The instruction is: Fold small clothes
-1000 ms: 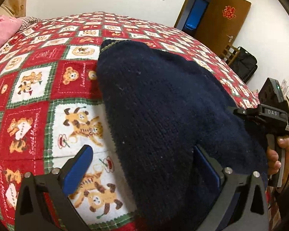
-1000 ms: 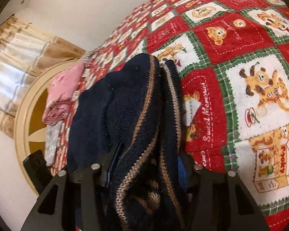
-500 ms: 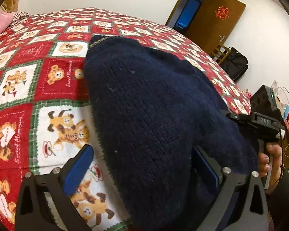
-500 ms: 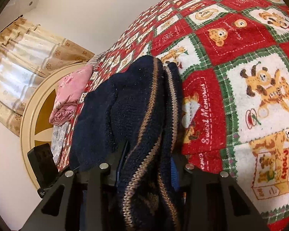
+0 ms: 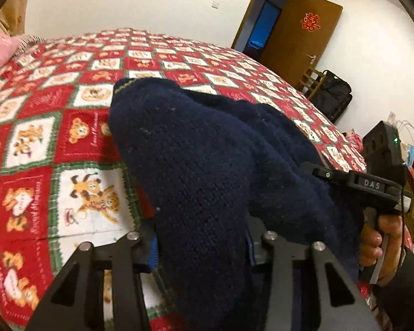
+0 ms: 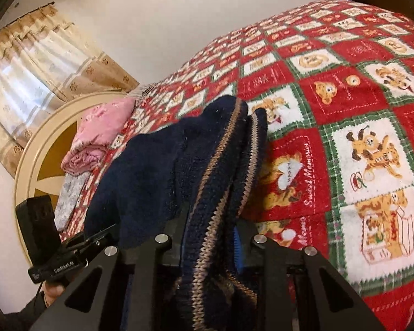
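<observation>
A small navy knit sweater (image 5: pixel 207 160) with tan stripes along its hem (image 6: pixel 215 165) hangs bunched between both grippers, above a red, white and green bear-patterned bedspread (image 5: pixel 77 143). My left gripper (image 5: pixel 201 245) is shut on the plain navy side of the sweater. My right gripper (image 6: pixel 209 240) is shut on the striped hem edge. The far end of the sweater rests on the bedspread (image 6: pixel 358 127). The right gripper and the hand holding it show at the right of the left wrist view (image 5: pixel 372 190).
Folded pink (image 6: pixel 102 135) and grey (image 6: pixel 69 193) clothes lie stacked by the round cream headboard (image 6: pixel 33 160). Curtains (image 6: pixel 27 63) hang behind it. A brown door (image 5: pixel 298 35), a chair with a black bag (image 5: pixel 331 96) and clutter stand beyond the bed's far side.
My left gripper has closed from open onto the sweater. Both grippers have lifted and tilted, so more wall and room shows. The right gripper keeps its hold on the hem.
</observation>
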Demonstrator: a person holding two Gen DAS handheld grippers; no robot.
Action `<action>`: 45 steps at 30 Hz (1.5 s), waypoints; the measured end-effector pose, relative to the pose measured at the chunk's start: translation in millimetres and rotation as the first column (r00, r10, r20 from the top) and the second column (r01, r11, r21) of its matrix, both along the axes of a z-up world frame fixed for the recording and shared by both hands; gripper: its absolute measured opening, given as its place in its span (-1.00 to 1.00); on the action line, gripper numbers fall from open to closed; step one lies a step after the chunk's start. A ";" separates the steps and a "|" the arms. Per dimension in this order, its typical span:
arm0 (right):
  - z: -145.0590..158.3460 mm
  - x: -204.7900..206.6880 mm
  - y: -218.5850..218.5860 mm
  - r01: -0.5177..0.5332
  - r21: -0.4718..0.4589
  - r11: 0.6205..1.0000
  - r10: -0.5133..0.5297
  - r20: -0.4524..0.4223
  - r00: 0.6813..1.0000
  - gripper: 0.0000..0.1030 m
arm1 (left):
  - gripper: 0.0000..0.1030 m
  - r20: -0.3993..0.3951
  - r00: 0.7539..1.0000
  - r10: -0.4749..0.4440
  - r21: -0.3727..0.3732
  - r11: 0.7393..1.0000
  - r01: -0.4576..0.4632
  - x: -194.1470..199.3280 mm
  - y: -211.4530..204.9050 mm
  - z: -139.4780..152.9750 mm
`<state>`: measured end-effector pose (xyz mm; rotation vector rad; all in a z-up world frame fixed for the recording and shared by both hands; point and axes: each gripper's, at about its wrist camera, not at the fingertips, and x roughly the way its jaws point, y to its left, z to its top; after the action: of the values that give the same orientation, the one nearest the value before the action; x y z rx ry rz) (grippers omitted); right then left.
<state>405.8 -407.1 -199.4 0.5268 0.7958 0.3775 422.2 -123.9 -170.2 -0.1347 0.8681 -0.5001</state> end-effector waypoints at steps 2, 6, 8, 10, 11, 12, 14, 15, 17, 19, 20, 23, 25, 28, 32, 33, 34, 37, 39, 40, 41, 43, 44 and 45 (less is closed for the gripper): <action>8.2 -8.0 4.7 0.000 0.013 1.000 0.000 0.018 1.000 -0.52 | -0.12 0.016 1.000 0.008 -0.021 1.000 -0.007 -10.0 4.1 12.3; 29.5 -26.7 21.2 -0.012 0.018 1.000 0.011 0.060 0.998 -0.52 | -0.13 0.052 0.999 0.004 -0.038 0.999 -0.002 -32.2 13.4 38.2; 39.5 -33.9 32.1 -0.024 0.027 0.999 0.022 0.074 0.997 -0.52 | -0.13 0.079 0.997 0.001 -0.029 1.000 0.001 -44.2 16.9 48.5; 49.9 -44.5 45.6 -0.046 0.029 0.999 0.043 0.091 0.995 -0.52 | -0.13 0.104 0.995 0.007 -0.012 1.000 -0.005 -57.3 22.9 57.7; 53.8 -48.5 51.6 -0.057 0.027 0.998 0.054 0.098 0.994 -0.52 | -0.13 0.118 0.993 0.011 -0.012 1.000 -0.010 -67.2 30.3 64.4; 58.8 -53.6 59.7 -0.072 0.028 0.997 0.069 0.107 0.992 -0.52 | -0.13 0.123 0.992 0.016 -0.011 1.000 -0.015 -71.6 34.0 67.2; 66.5 -63.0 75.4 -0.095 0.022 0.995 0.092 0.117 0.989 -0.52 | -0.13 0.131 0.991 0.037 -0.008 0.999 -0.036 -86.6 49.5 75.8; 69.9 -67.1 84.2 -0.107 0.023 0.994 0.103 0.122 0.987 -0.52 | -0.13 0.131 0.990 0.044 -0.010 0.999 -0.044 -90.4 53.9 77.5; 75.4 -74.6 104.4 -0.133 0.019 0.991 0.129 0.131 0.983 -0.52 | -0.13 0.137 0.988 0.078 0.004 0.997 -0.080 -105.5 70.7 84.1; 79.8 -80.6 124.4 -0.160 0.016 0.987 0.156 0.137 0.978 -0.52 | -0.13 0.141 0.984 0.107 0.008 0.994 -0.110 -115.6 80.5 87.7; 81.4 -82.8 134.1 -0.174 0.019 0.984 0.170 0.138 0.976 -0.52 | -0.13 0.141 0.982 0.128 0.011 0.991 -0.131 -123.6 90.2 90.3; 86.7 -88.1 162.0 -0.211 0.023 0.977 0.205 0.143 0.968 -0.52 | -0.13 0.147 0.975 0.169 0.019 0.985 -0.173 -139.7 108.6 95.0; 90.3 -91.2 181.2 -0.233 0.022 0.972 0.227 0.147 0.963 -0.53 | -0.13 0.151 0.968 0.199 0.023 0.978 -0.205 -151.5 123.0 97.5; 95.4 -97.5 209.4 -0.270 0.018 0.963 0.264 0.155 0.952 -0.53 | -0.13 0.164 0.957 0.240 0.029 0.968 -0.248 -167.2 140.5 99.6; 99.5 -105.9 244.8 -0.315 0.006 0.949 0.310 0.159 0.937 -0.53 | -0.13 0.183 0.939 0.291 0.040 0.952 -0.303 -186.4 161.8 102.1; 100.3 -108.0 255.0 -0.327 0.002 0.945 0.323 0.158 0.933 -0.53 | -0.13 0.185 0.935 0.303 0.043 0.948 -0.315 -189.9 166.7 102.4; 100.8 -108.2 262.2 -0.337 0.001 0.941 0.333 0.157 0.930 -0.53 | -0.13 0.185 0.931 0.314 0.038 0.945 -0.326 -194.0 171.6 102.6; 102.8 -114.6 284.0 -0.363 -0.011 0.932 0.360 0.157 0.920 -0.53 | -0.13 0.185 0.921 0.343 0.035 0.934 -0.355 -203.7 186.2 102.3; 103.9 -116.1 297.4 -0.378 -0.017 0.926 0.376 0.158 0.913 -0.53 | -0.13 0.185 0.913 0.363 0.026 0.927 -0.374 -211.0 197.8 101.5; 104.8 -117.0 304.4 -0.387 -0.020 0.922 0.385 0.160 0.909 -0.53 | -0.13 0.186 0.909 0.373 0.024 0.923 -0.384 -214.3 204.0 100.5; 105.2 -117.5 309.7 -0.393 -0.021 0.919 0.391 0.160 0.906 -0.53 | -0.13 0.185 0.904 0.386 0.018 0.918 -0.396 -216.5 210.3 99.3; 105.4 -118.6 320.3 -0.406 -0.020 0.914 0.403 0.158 0.901 -0.53 | -0.13 0.181 0.897 0.404 0.014 0.911 -0.413 -219.9 220.4 97.3; 105.2 -119.4 324.7 -0.412 -0.022 0.911 0.410 0.158 0.898 -0.53 | -0.13 0.180 0.894 0.411 0.011 0.908 -0.419 -221.8 225.6 96.5; 105.3 -120.0 329.8 -0.418 -0.024 0.908 0.416 0.157 0.896 -0.53 | -0.13 0.180 0.891 0.417 0.010 0.905 -0.425 -223.0 229.4 95.8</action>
<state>285.7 -77.3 -94.1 0.3258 0.7496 0.8131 199.2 105.5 -74.4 -0.2252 0.6532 -0.0791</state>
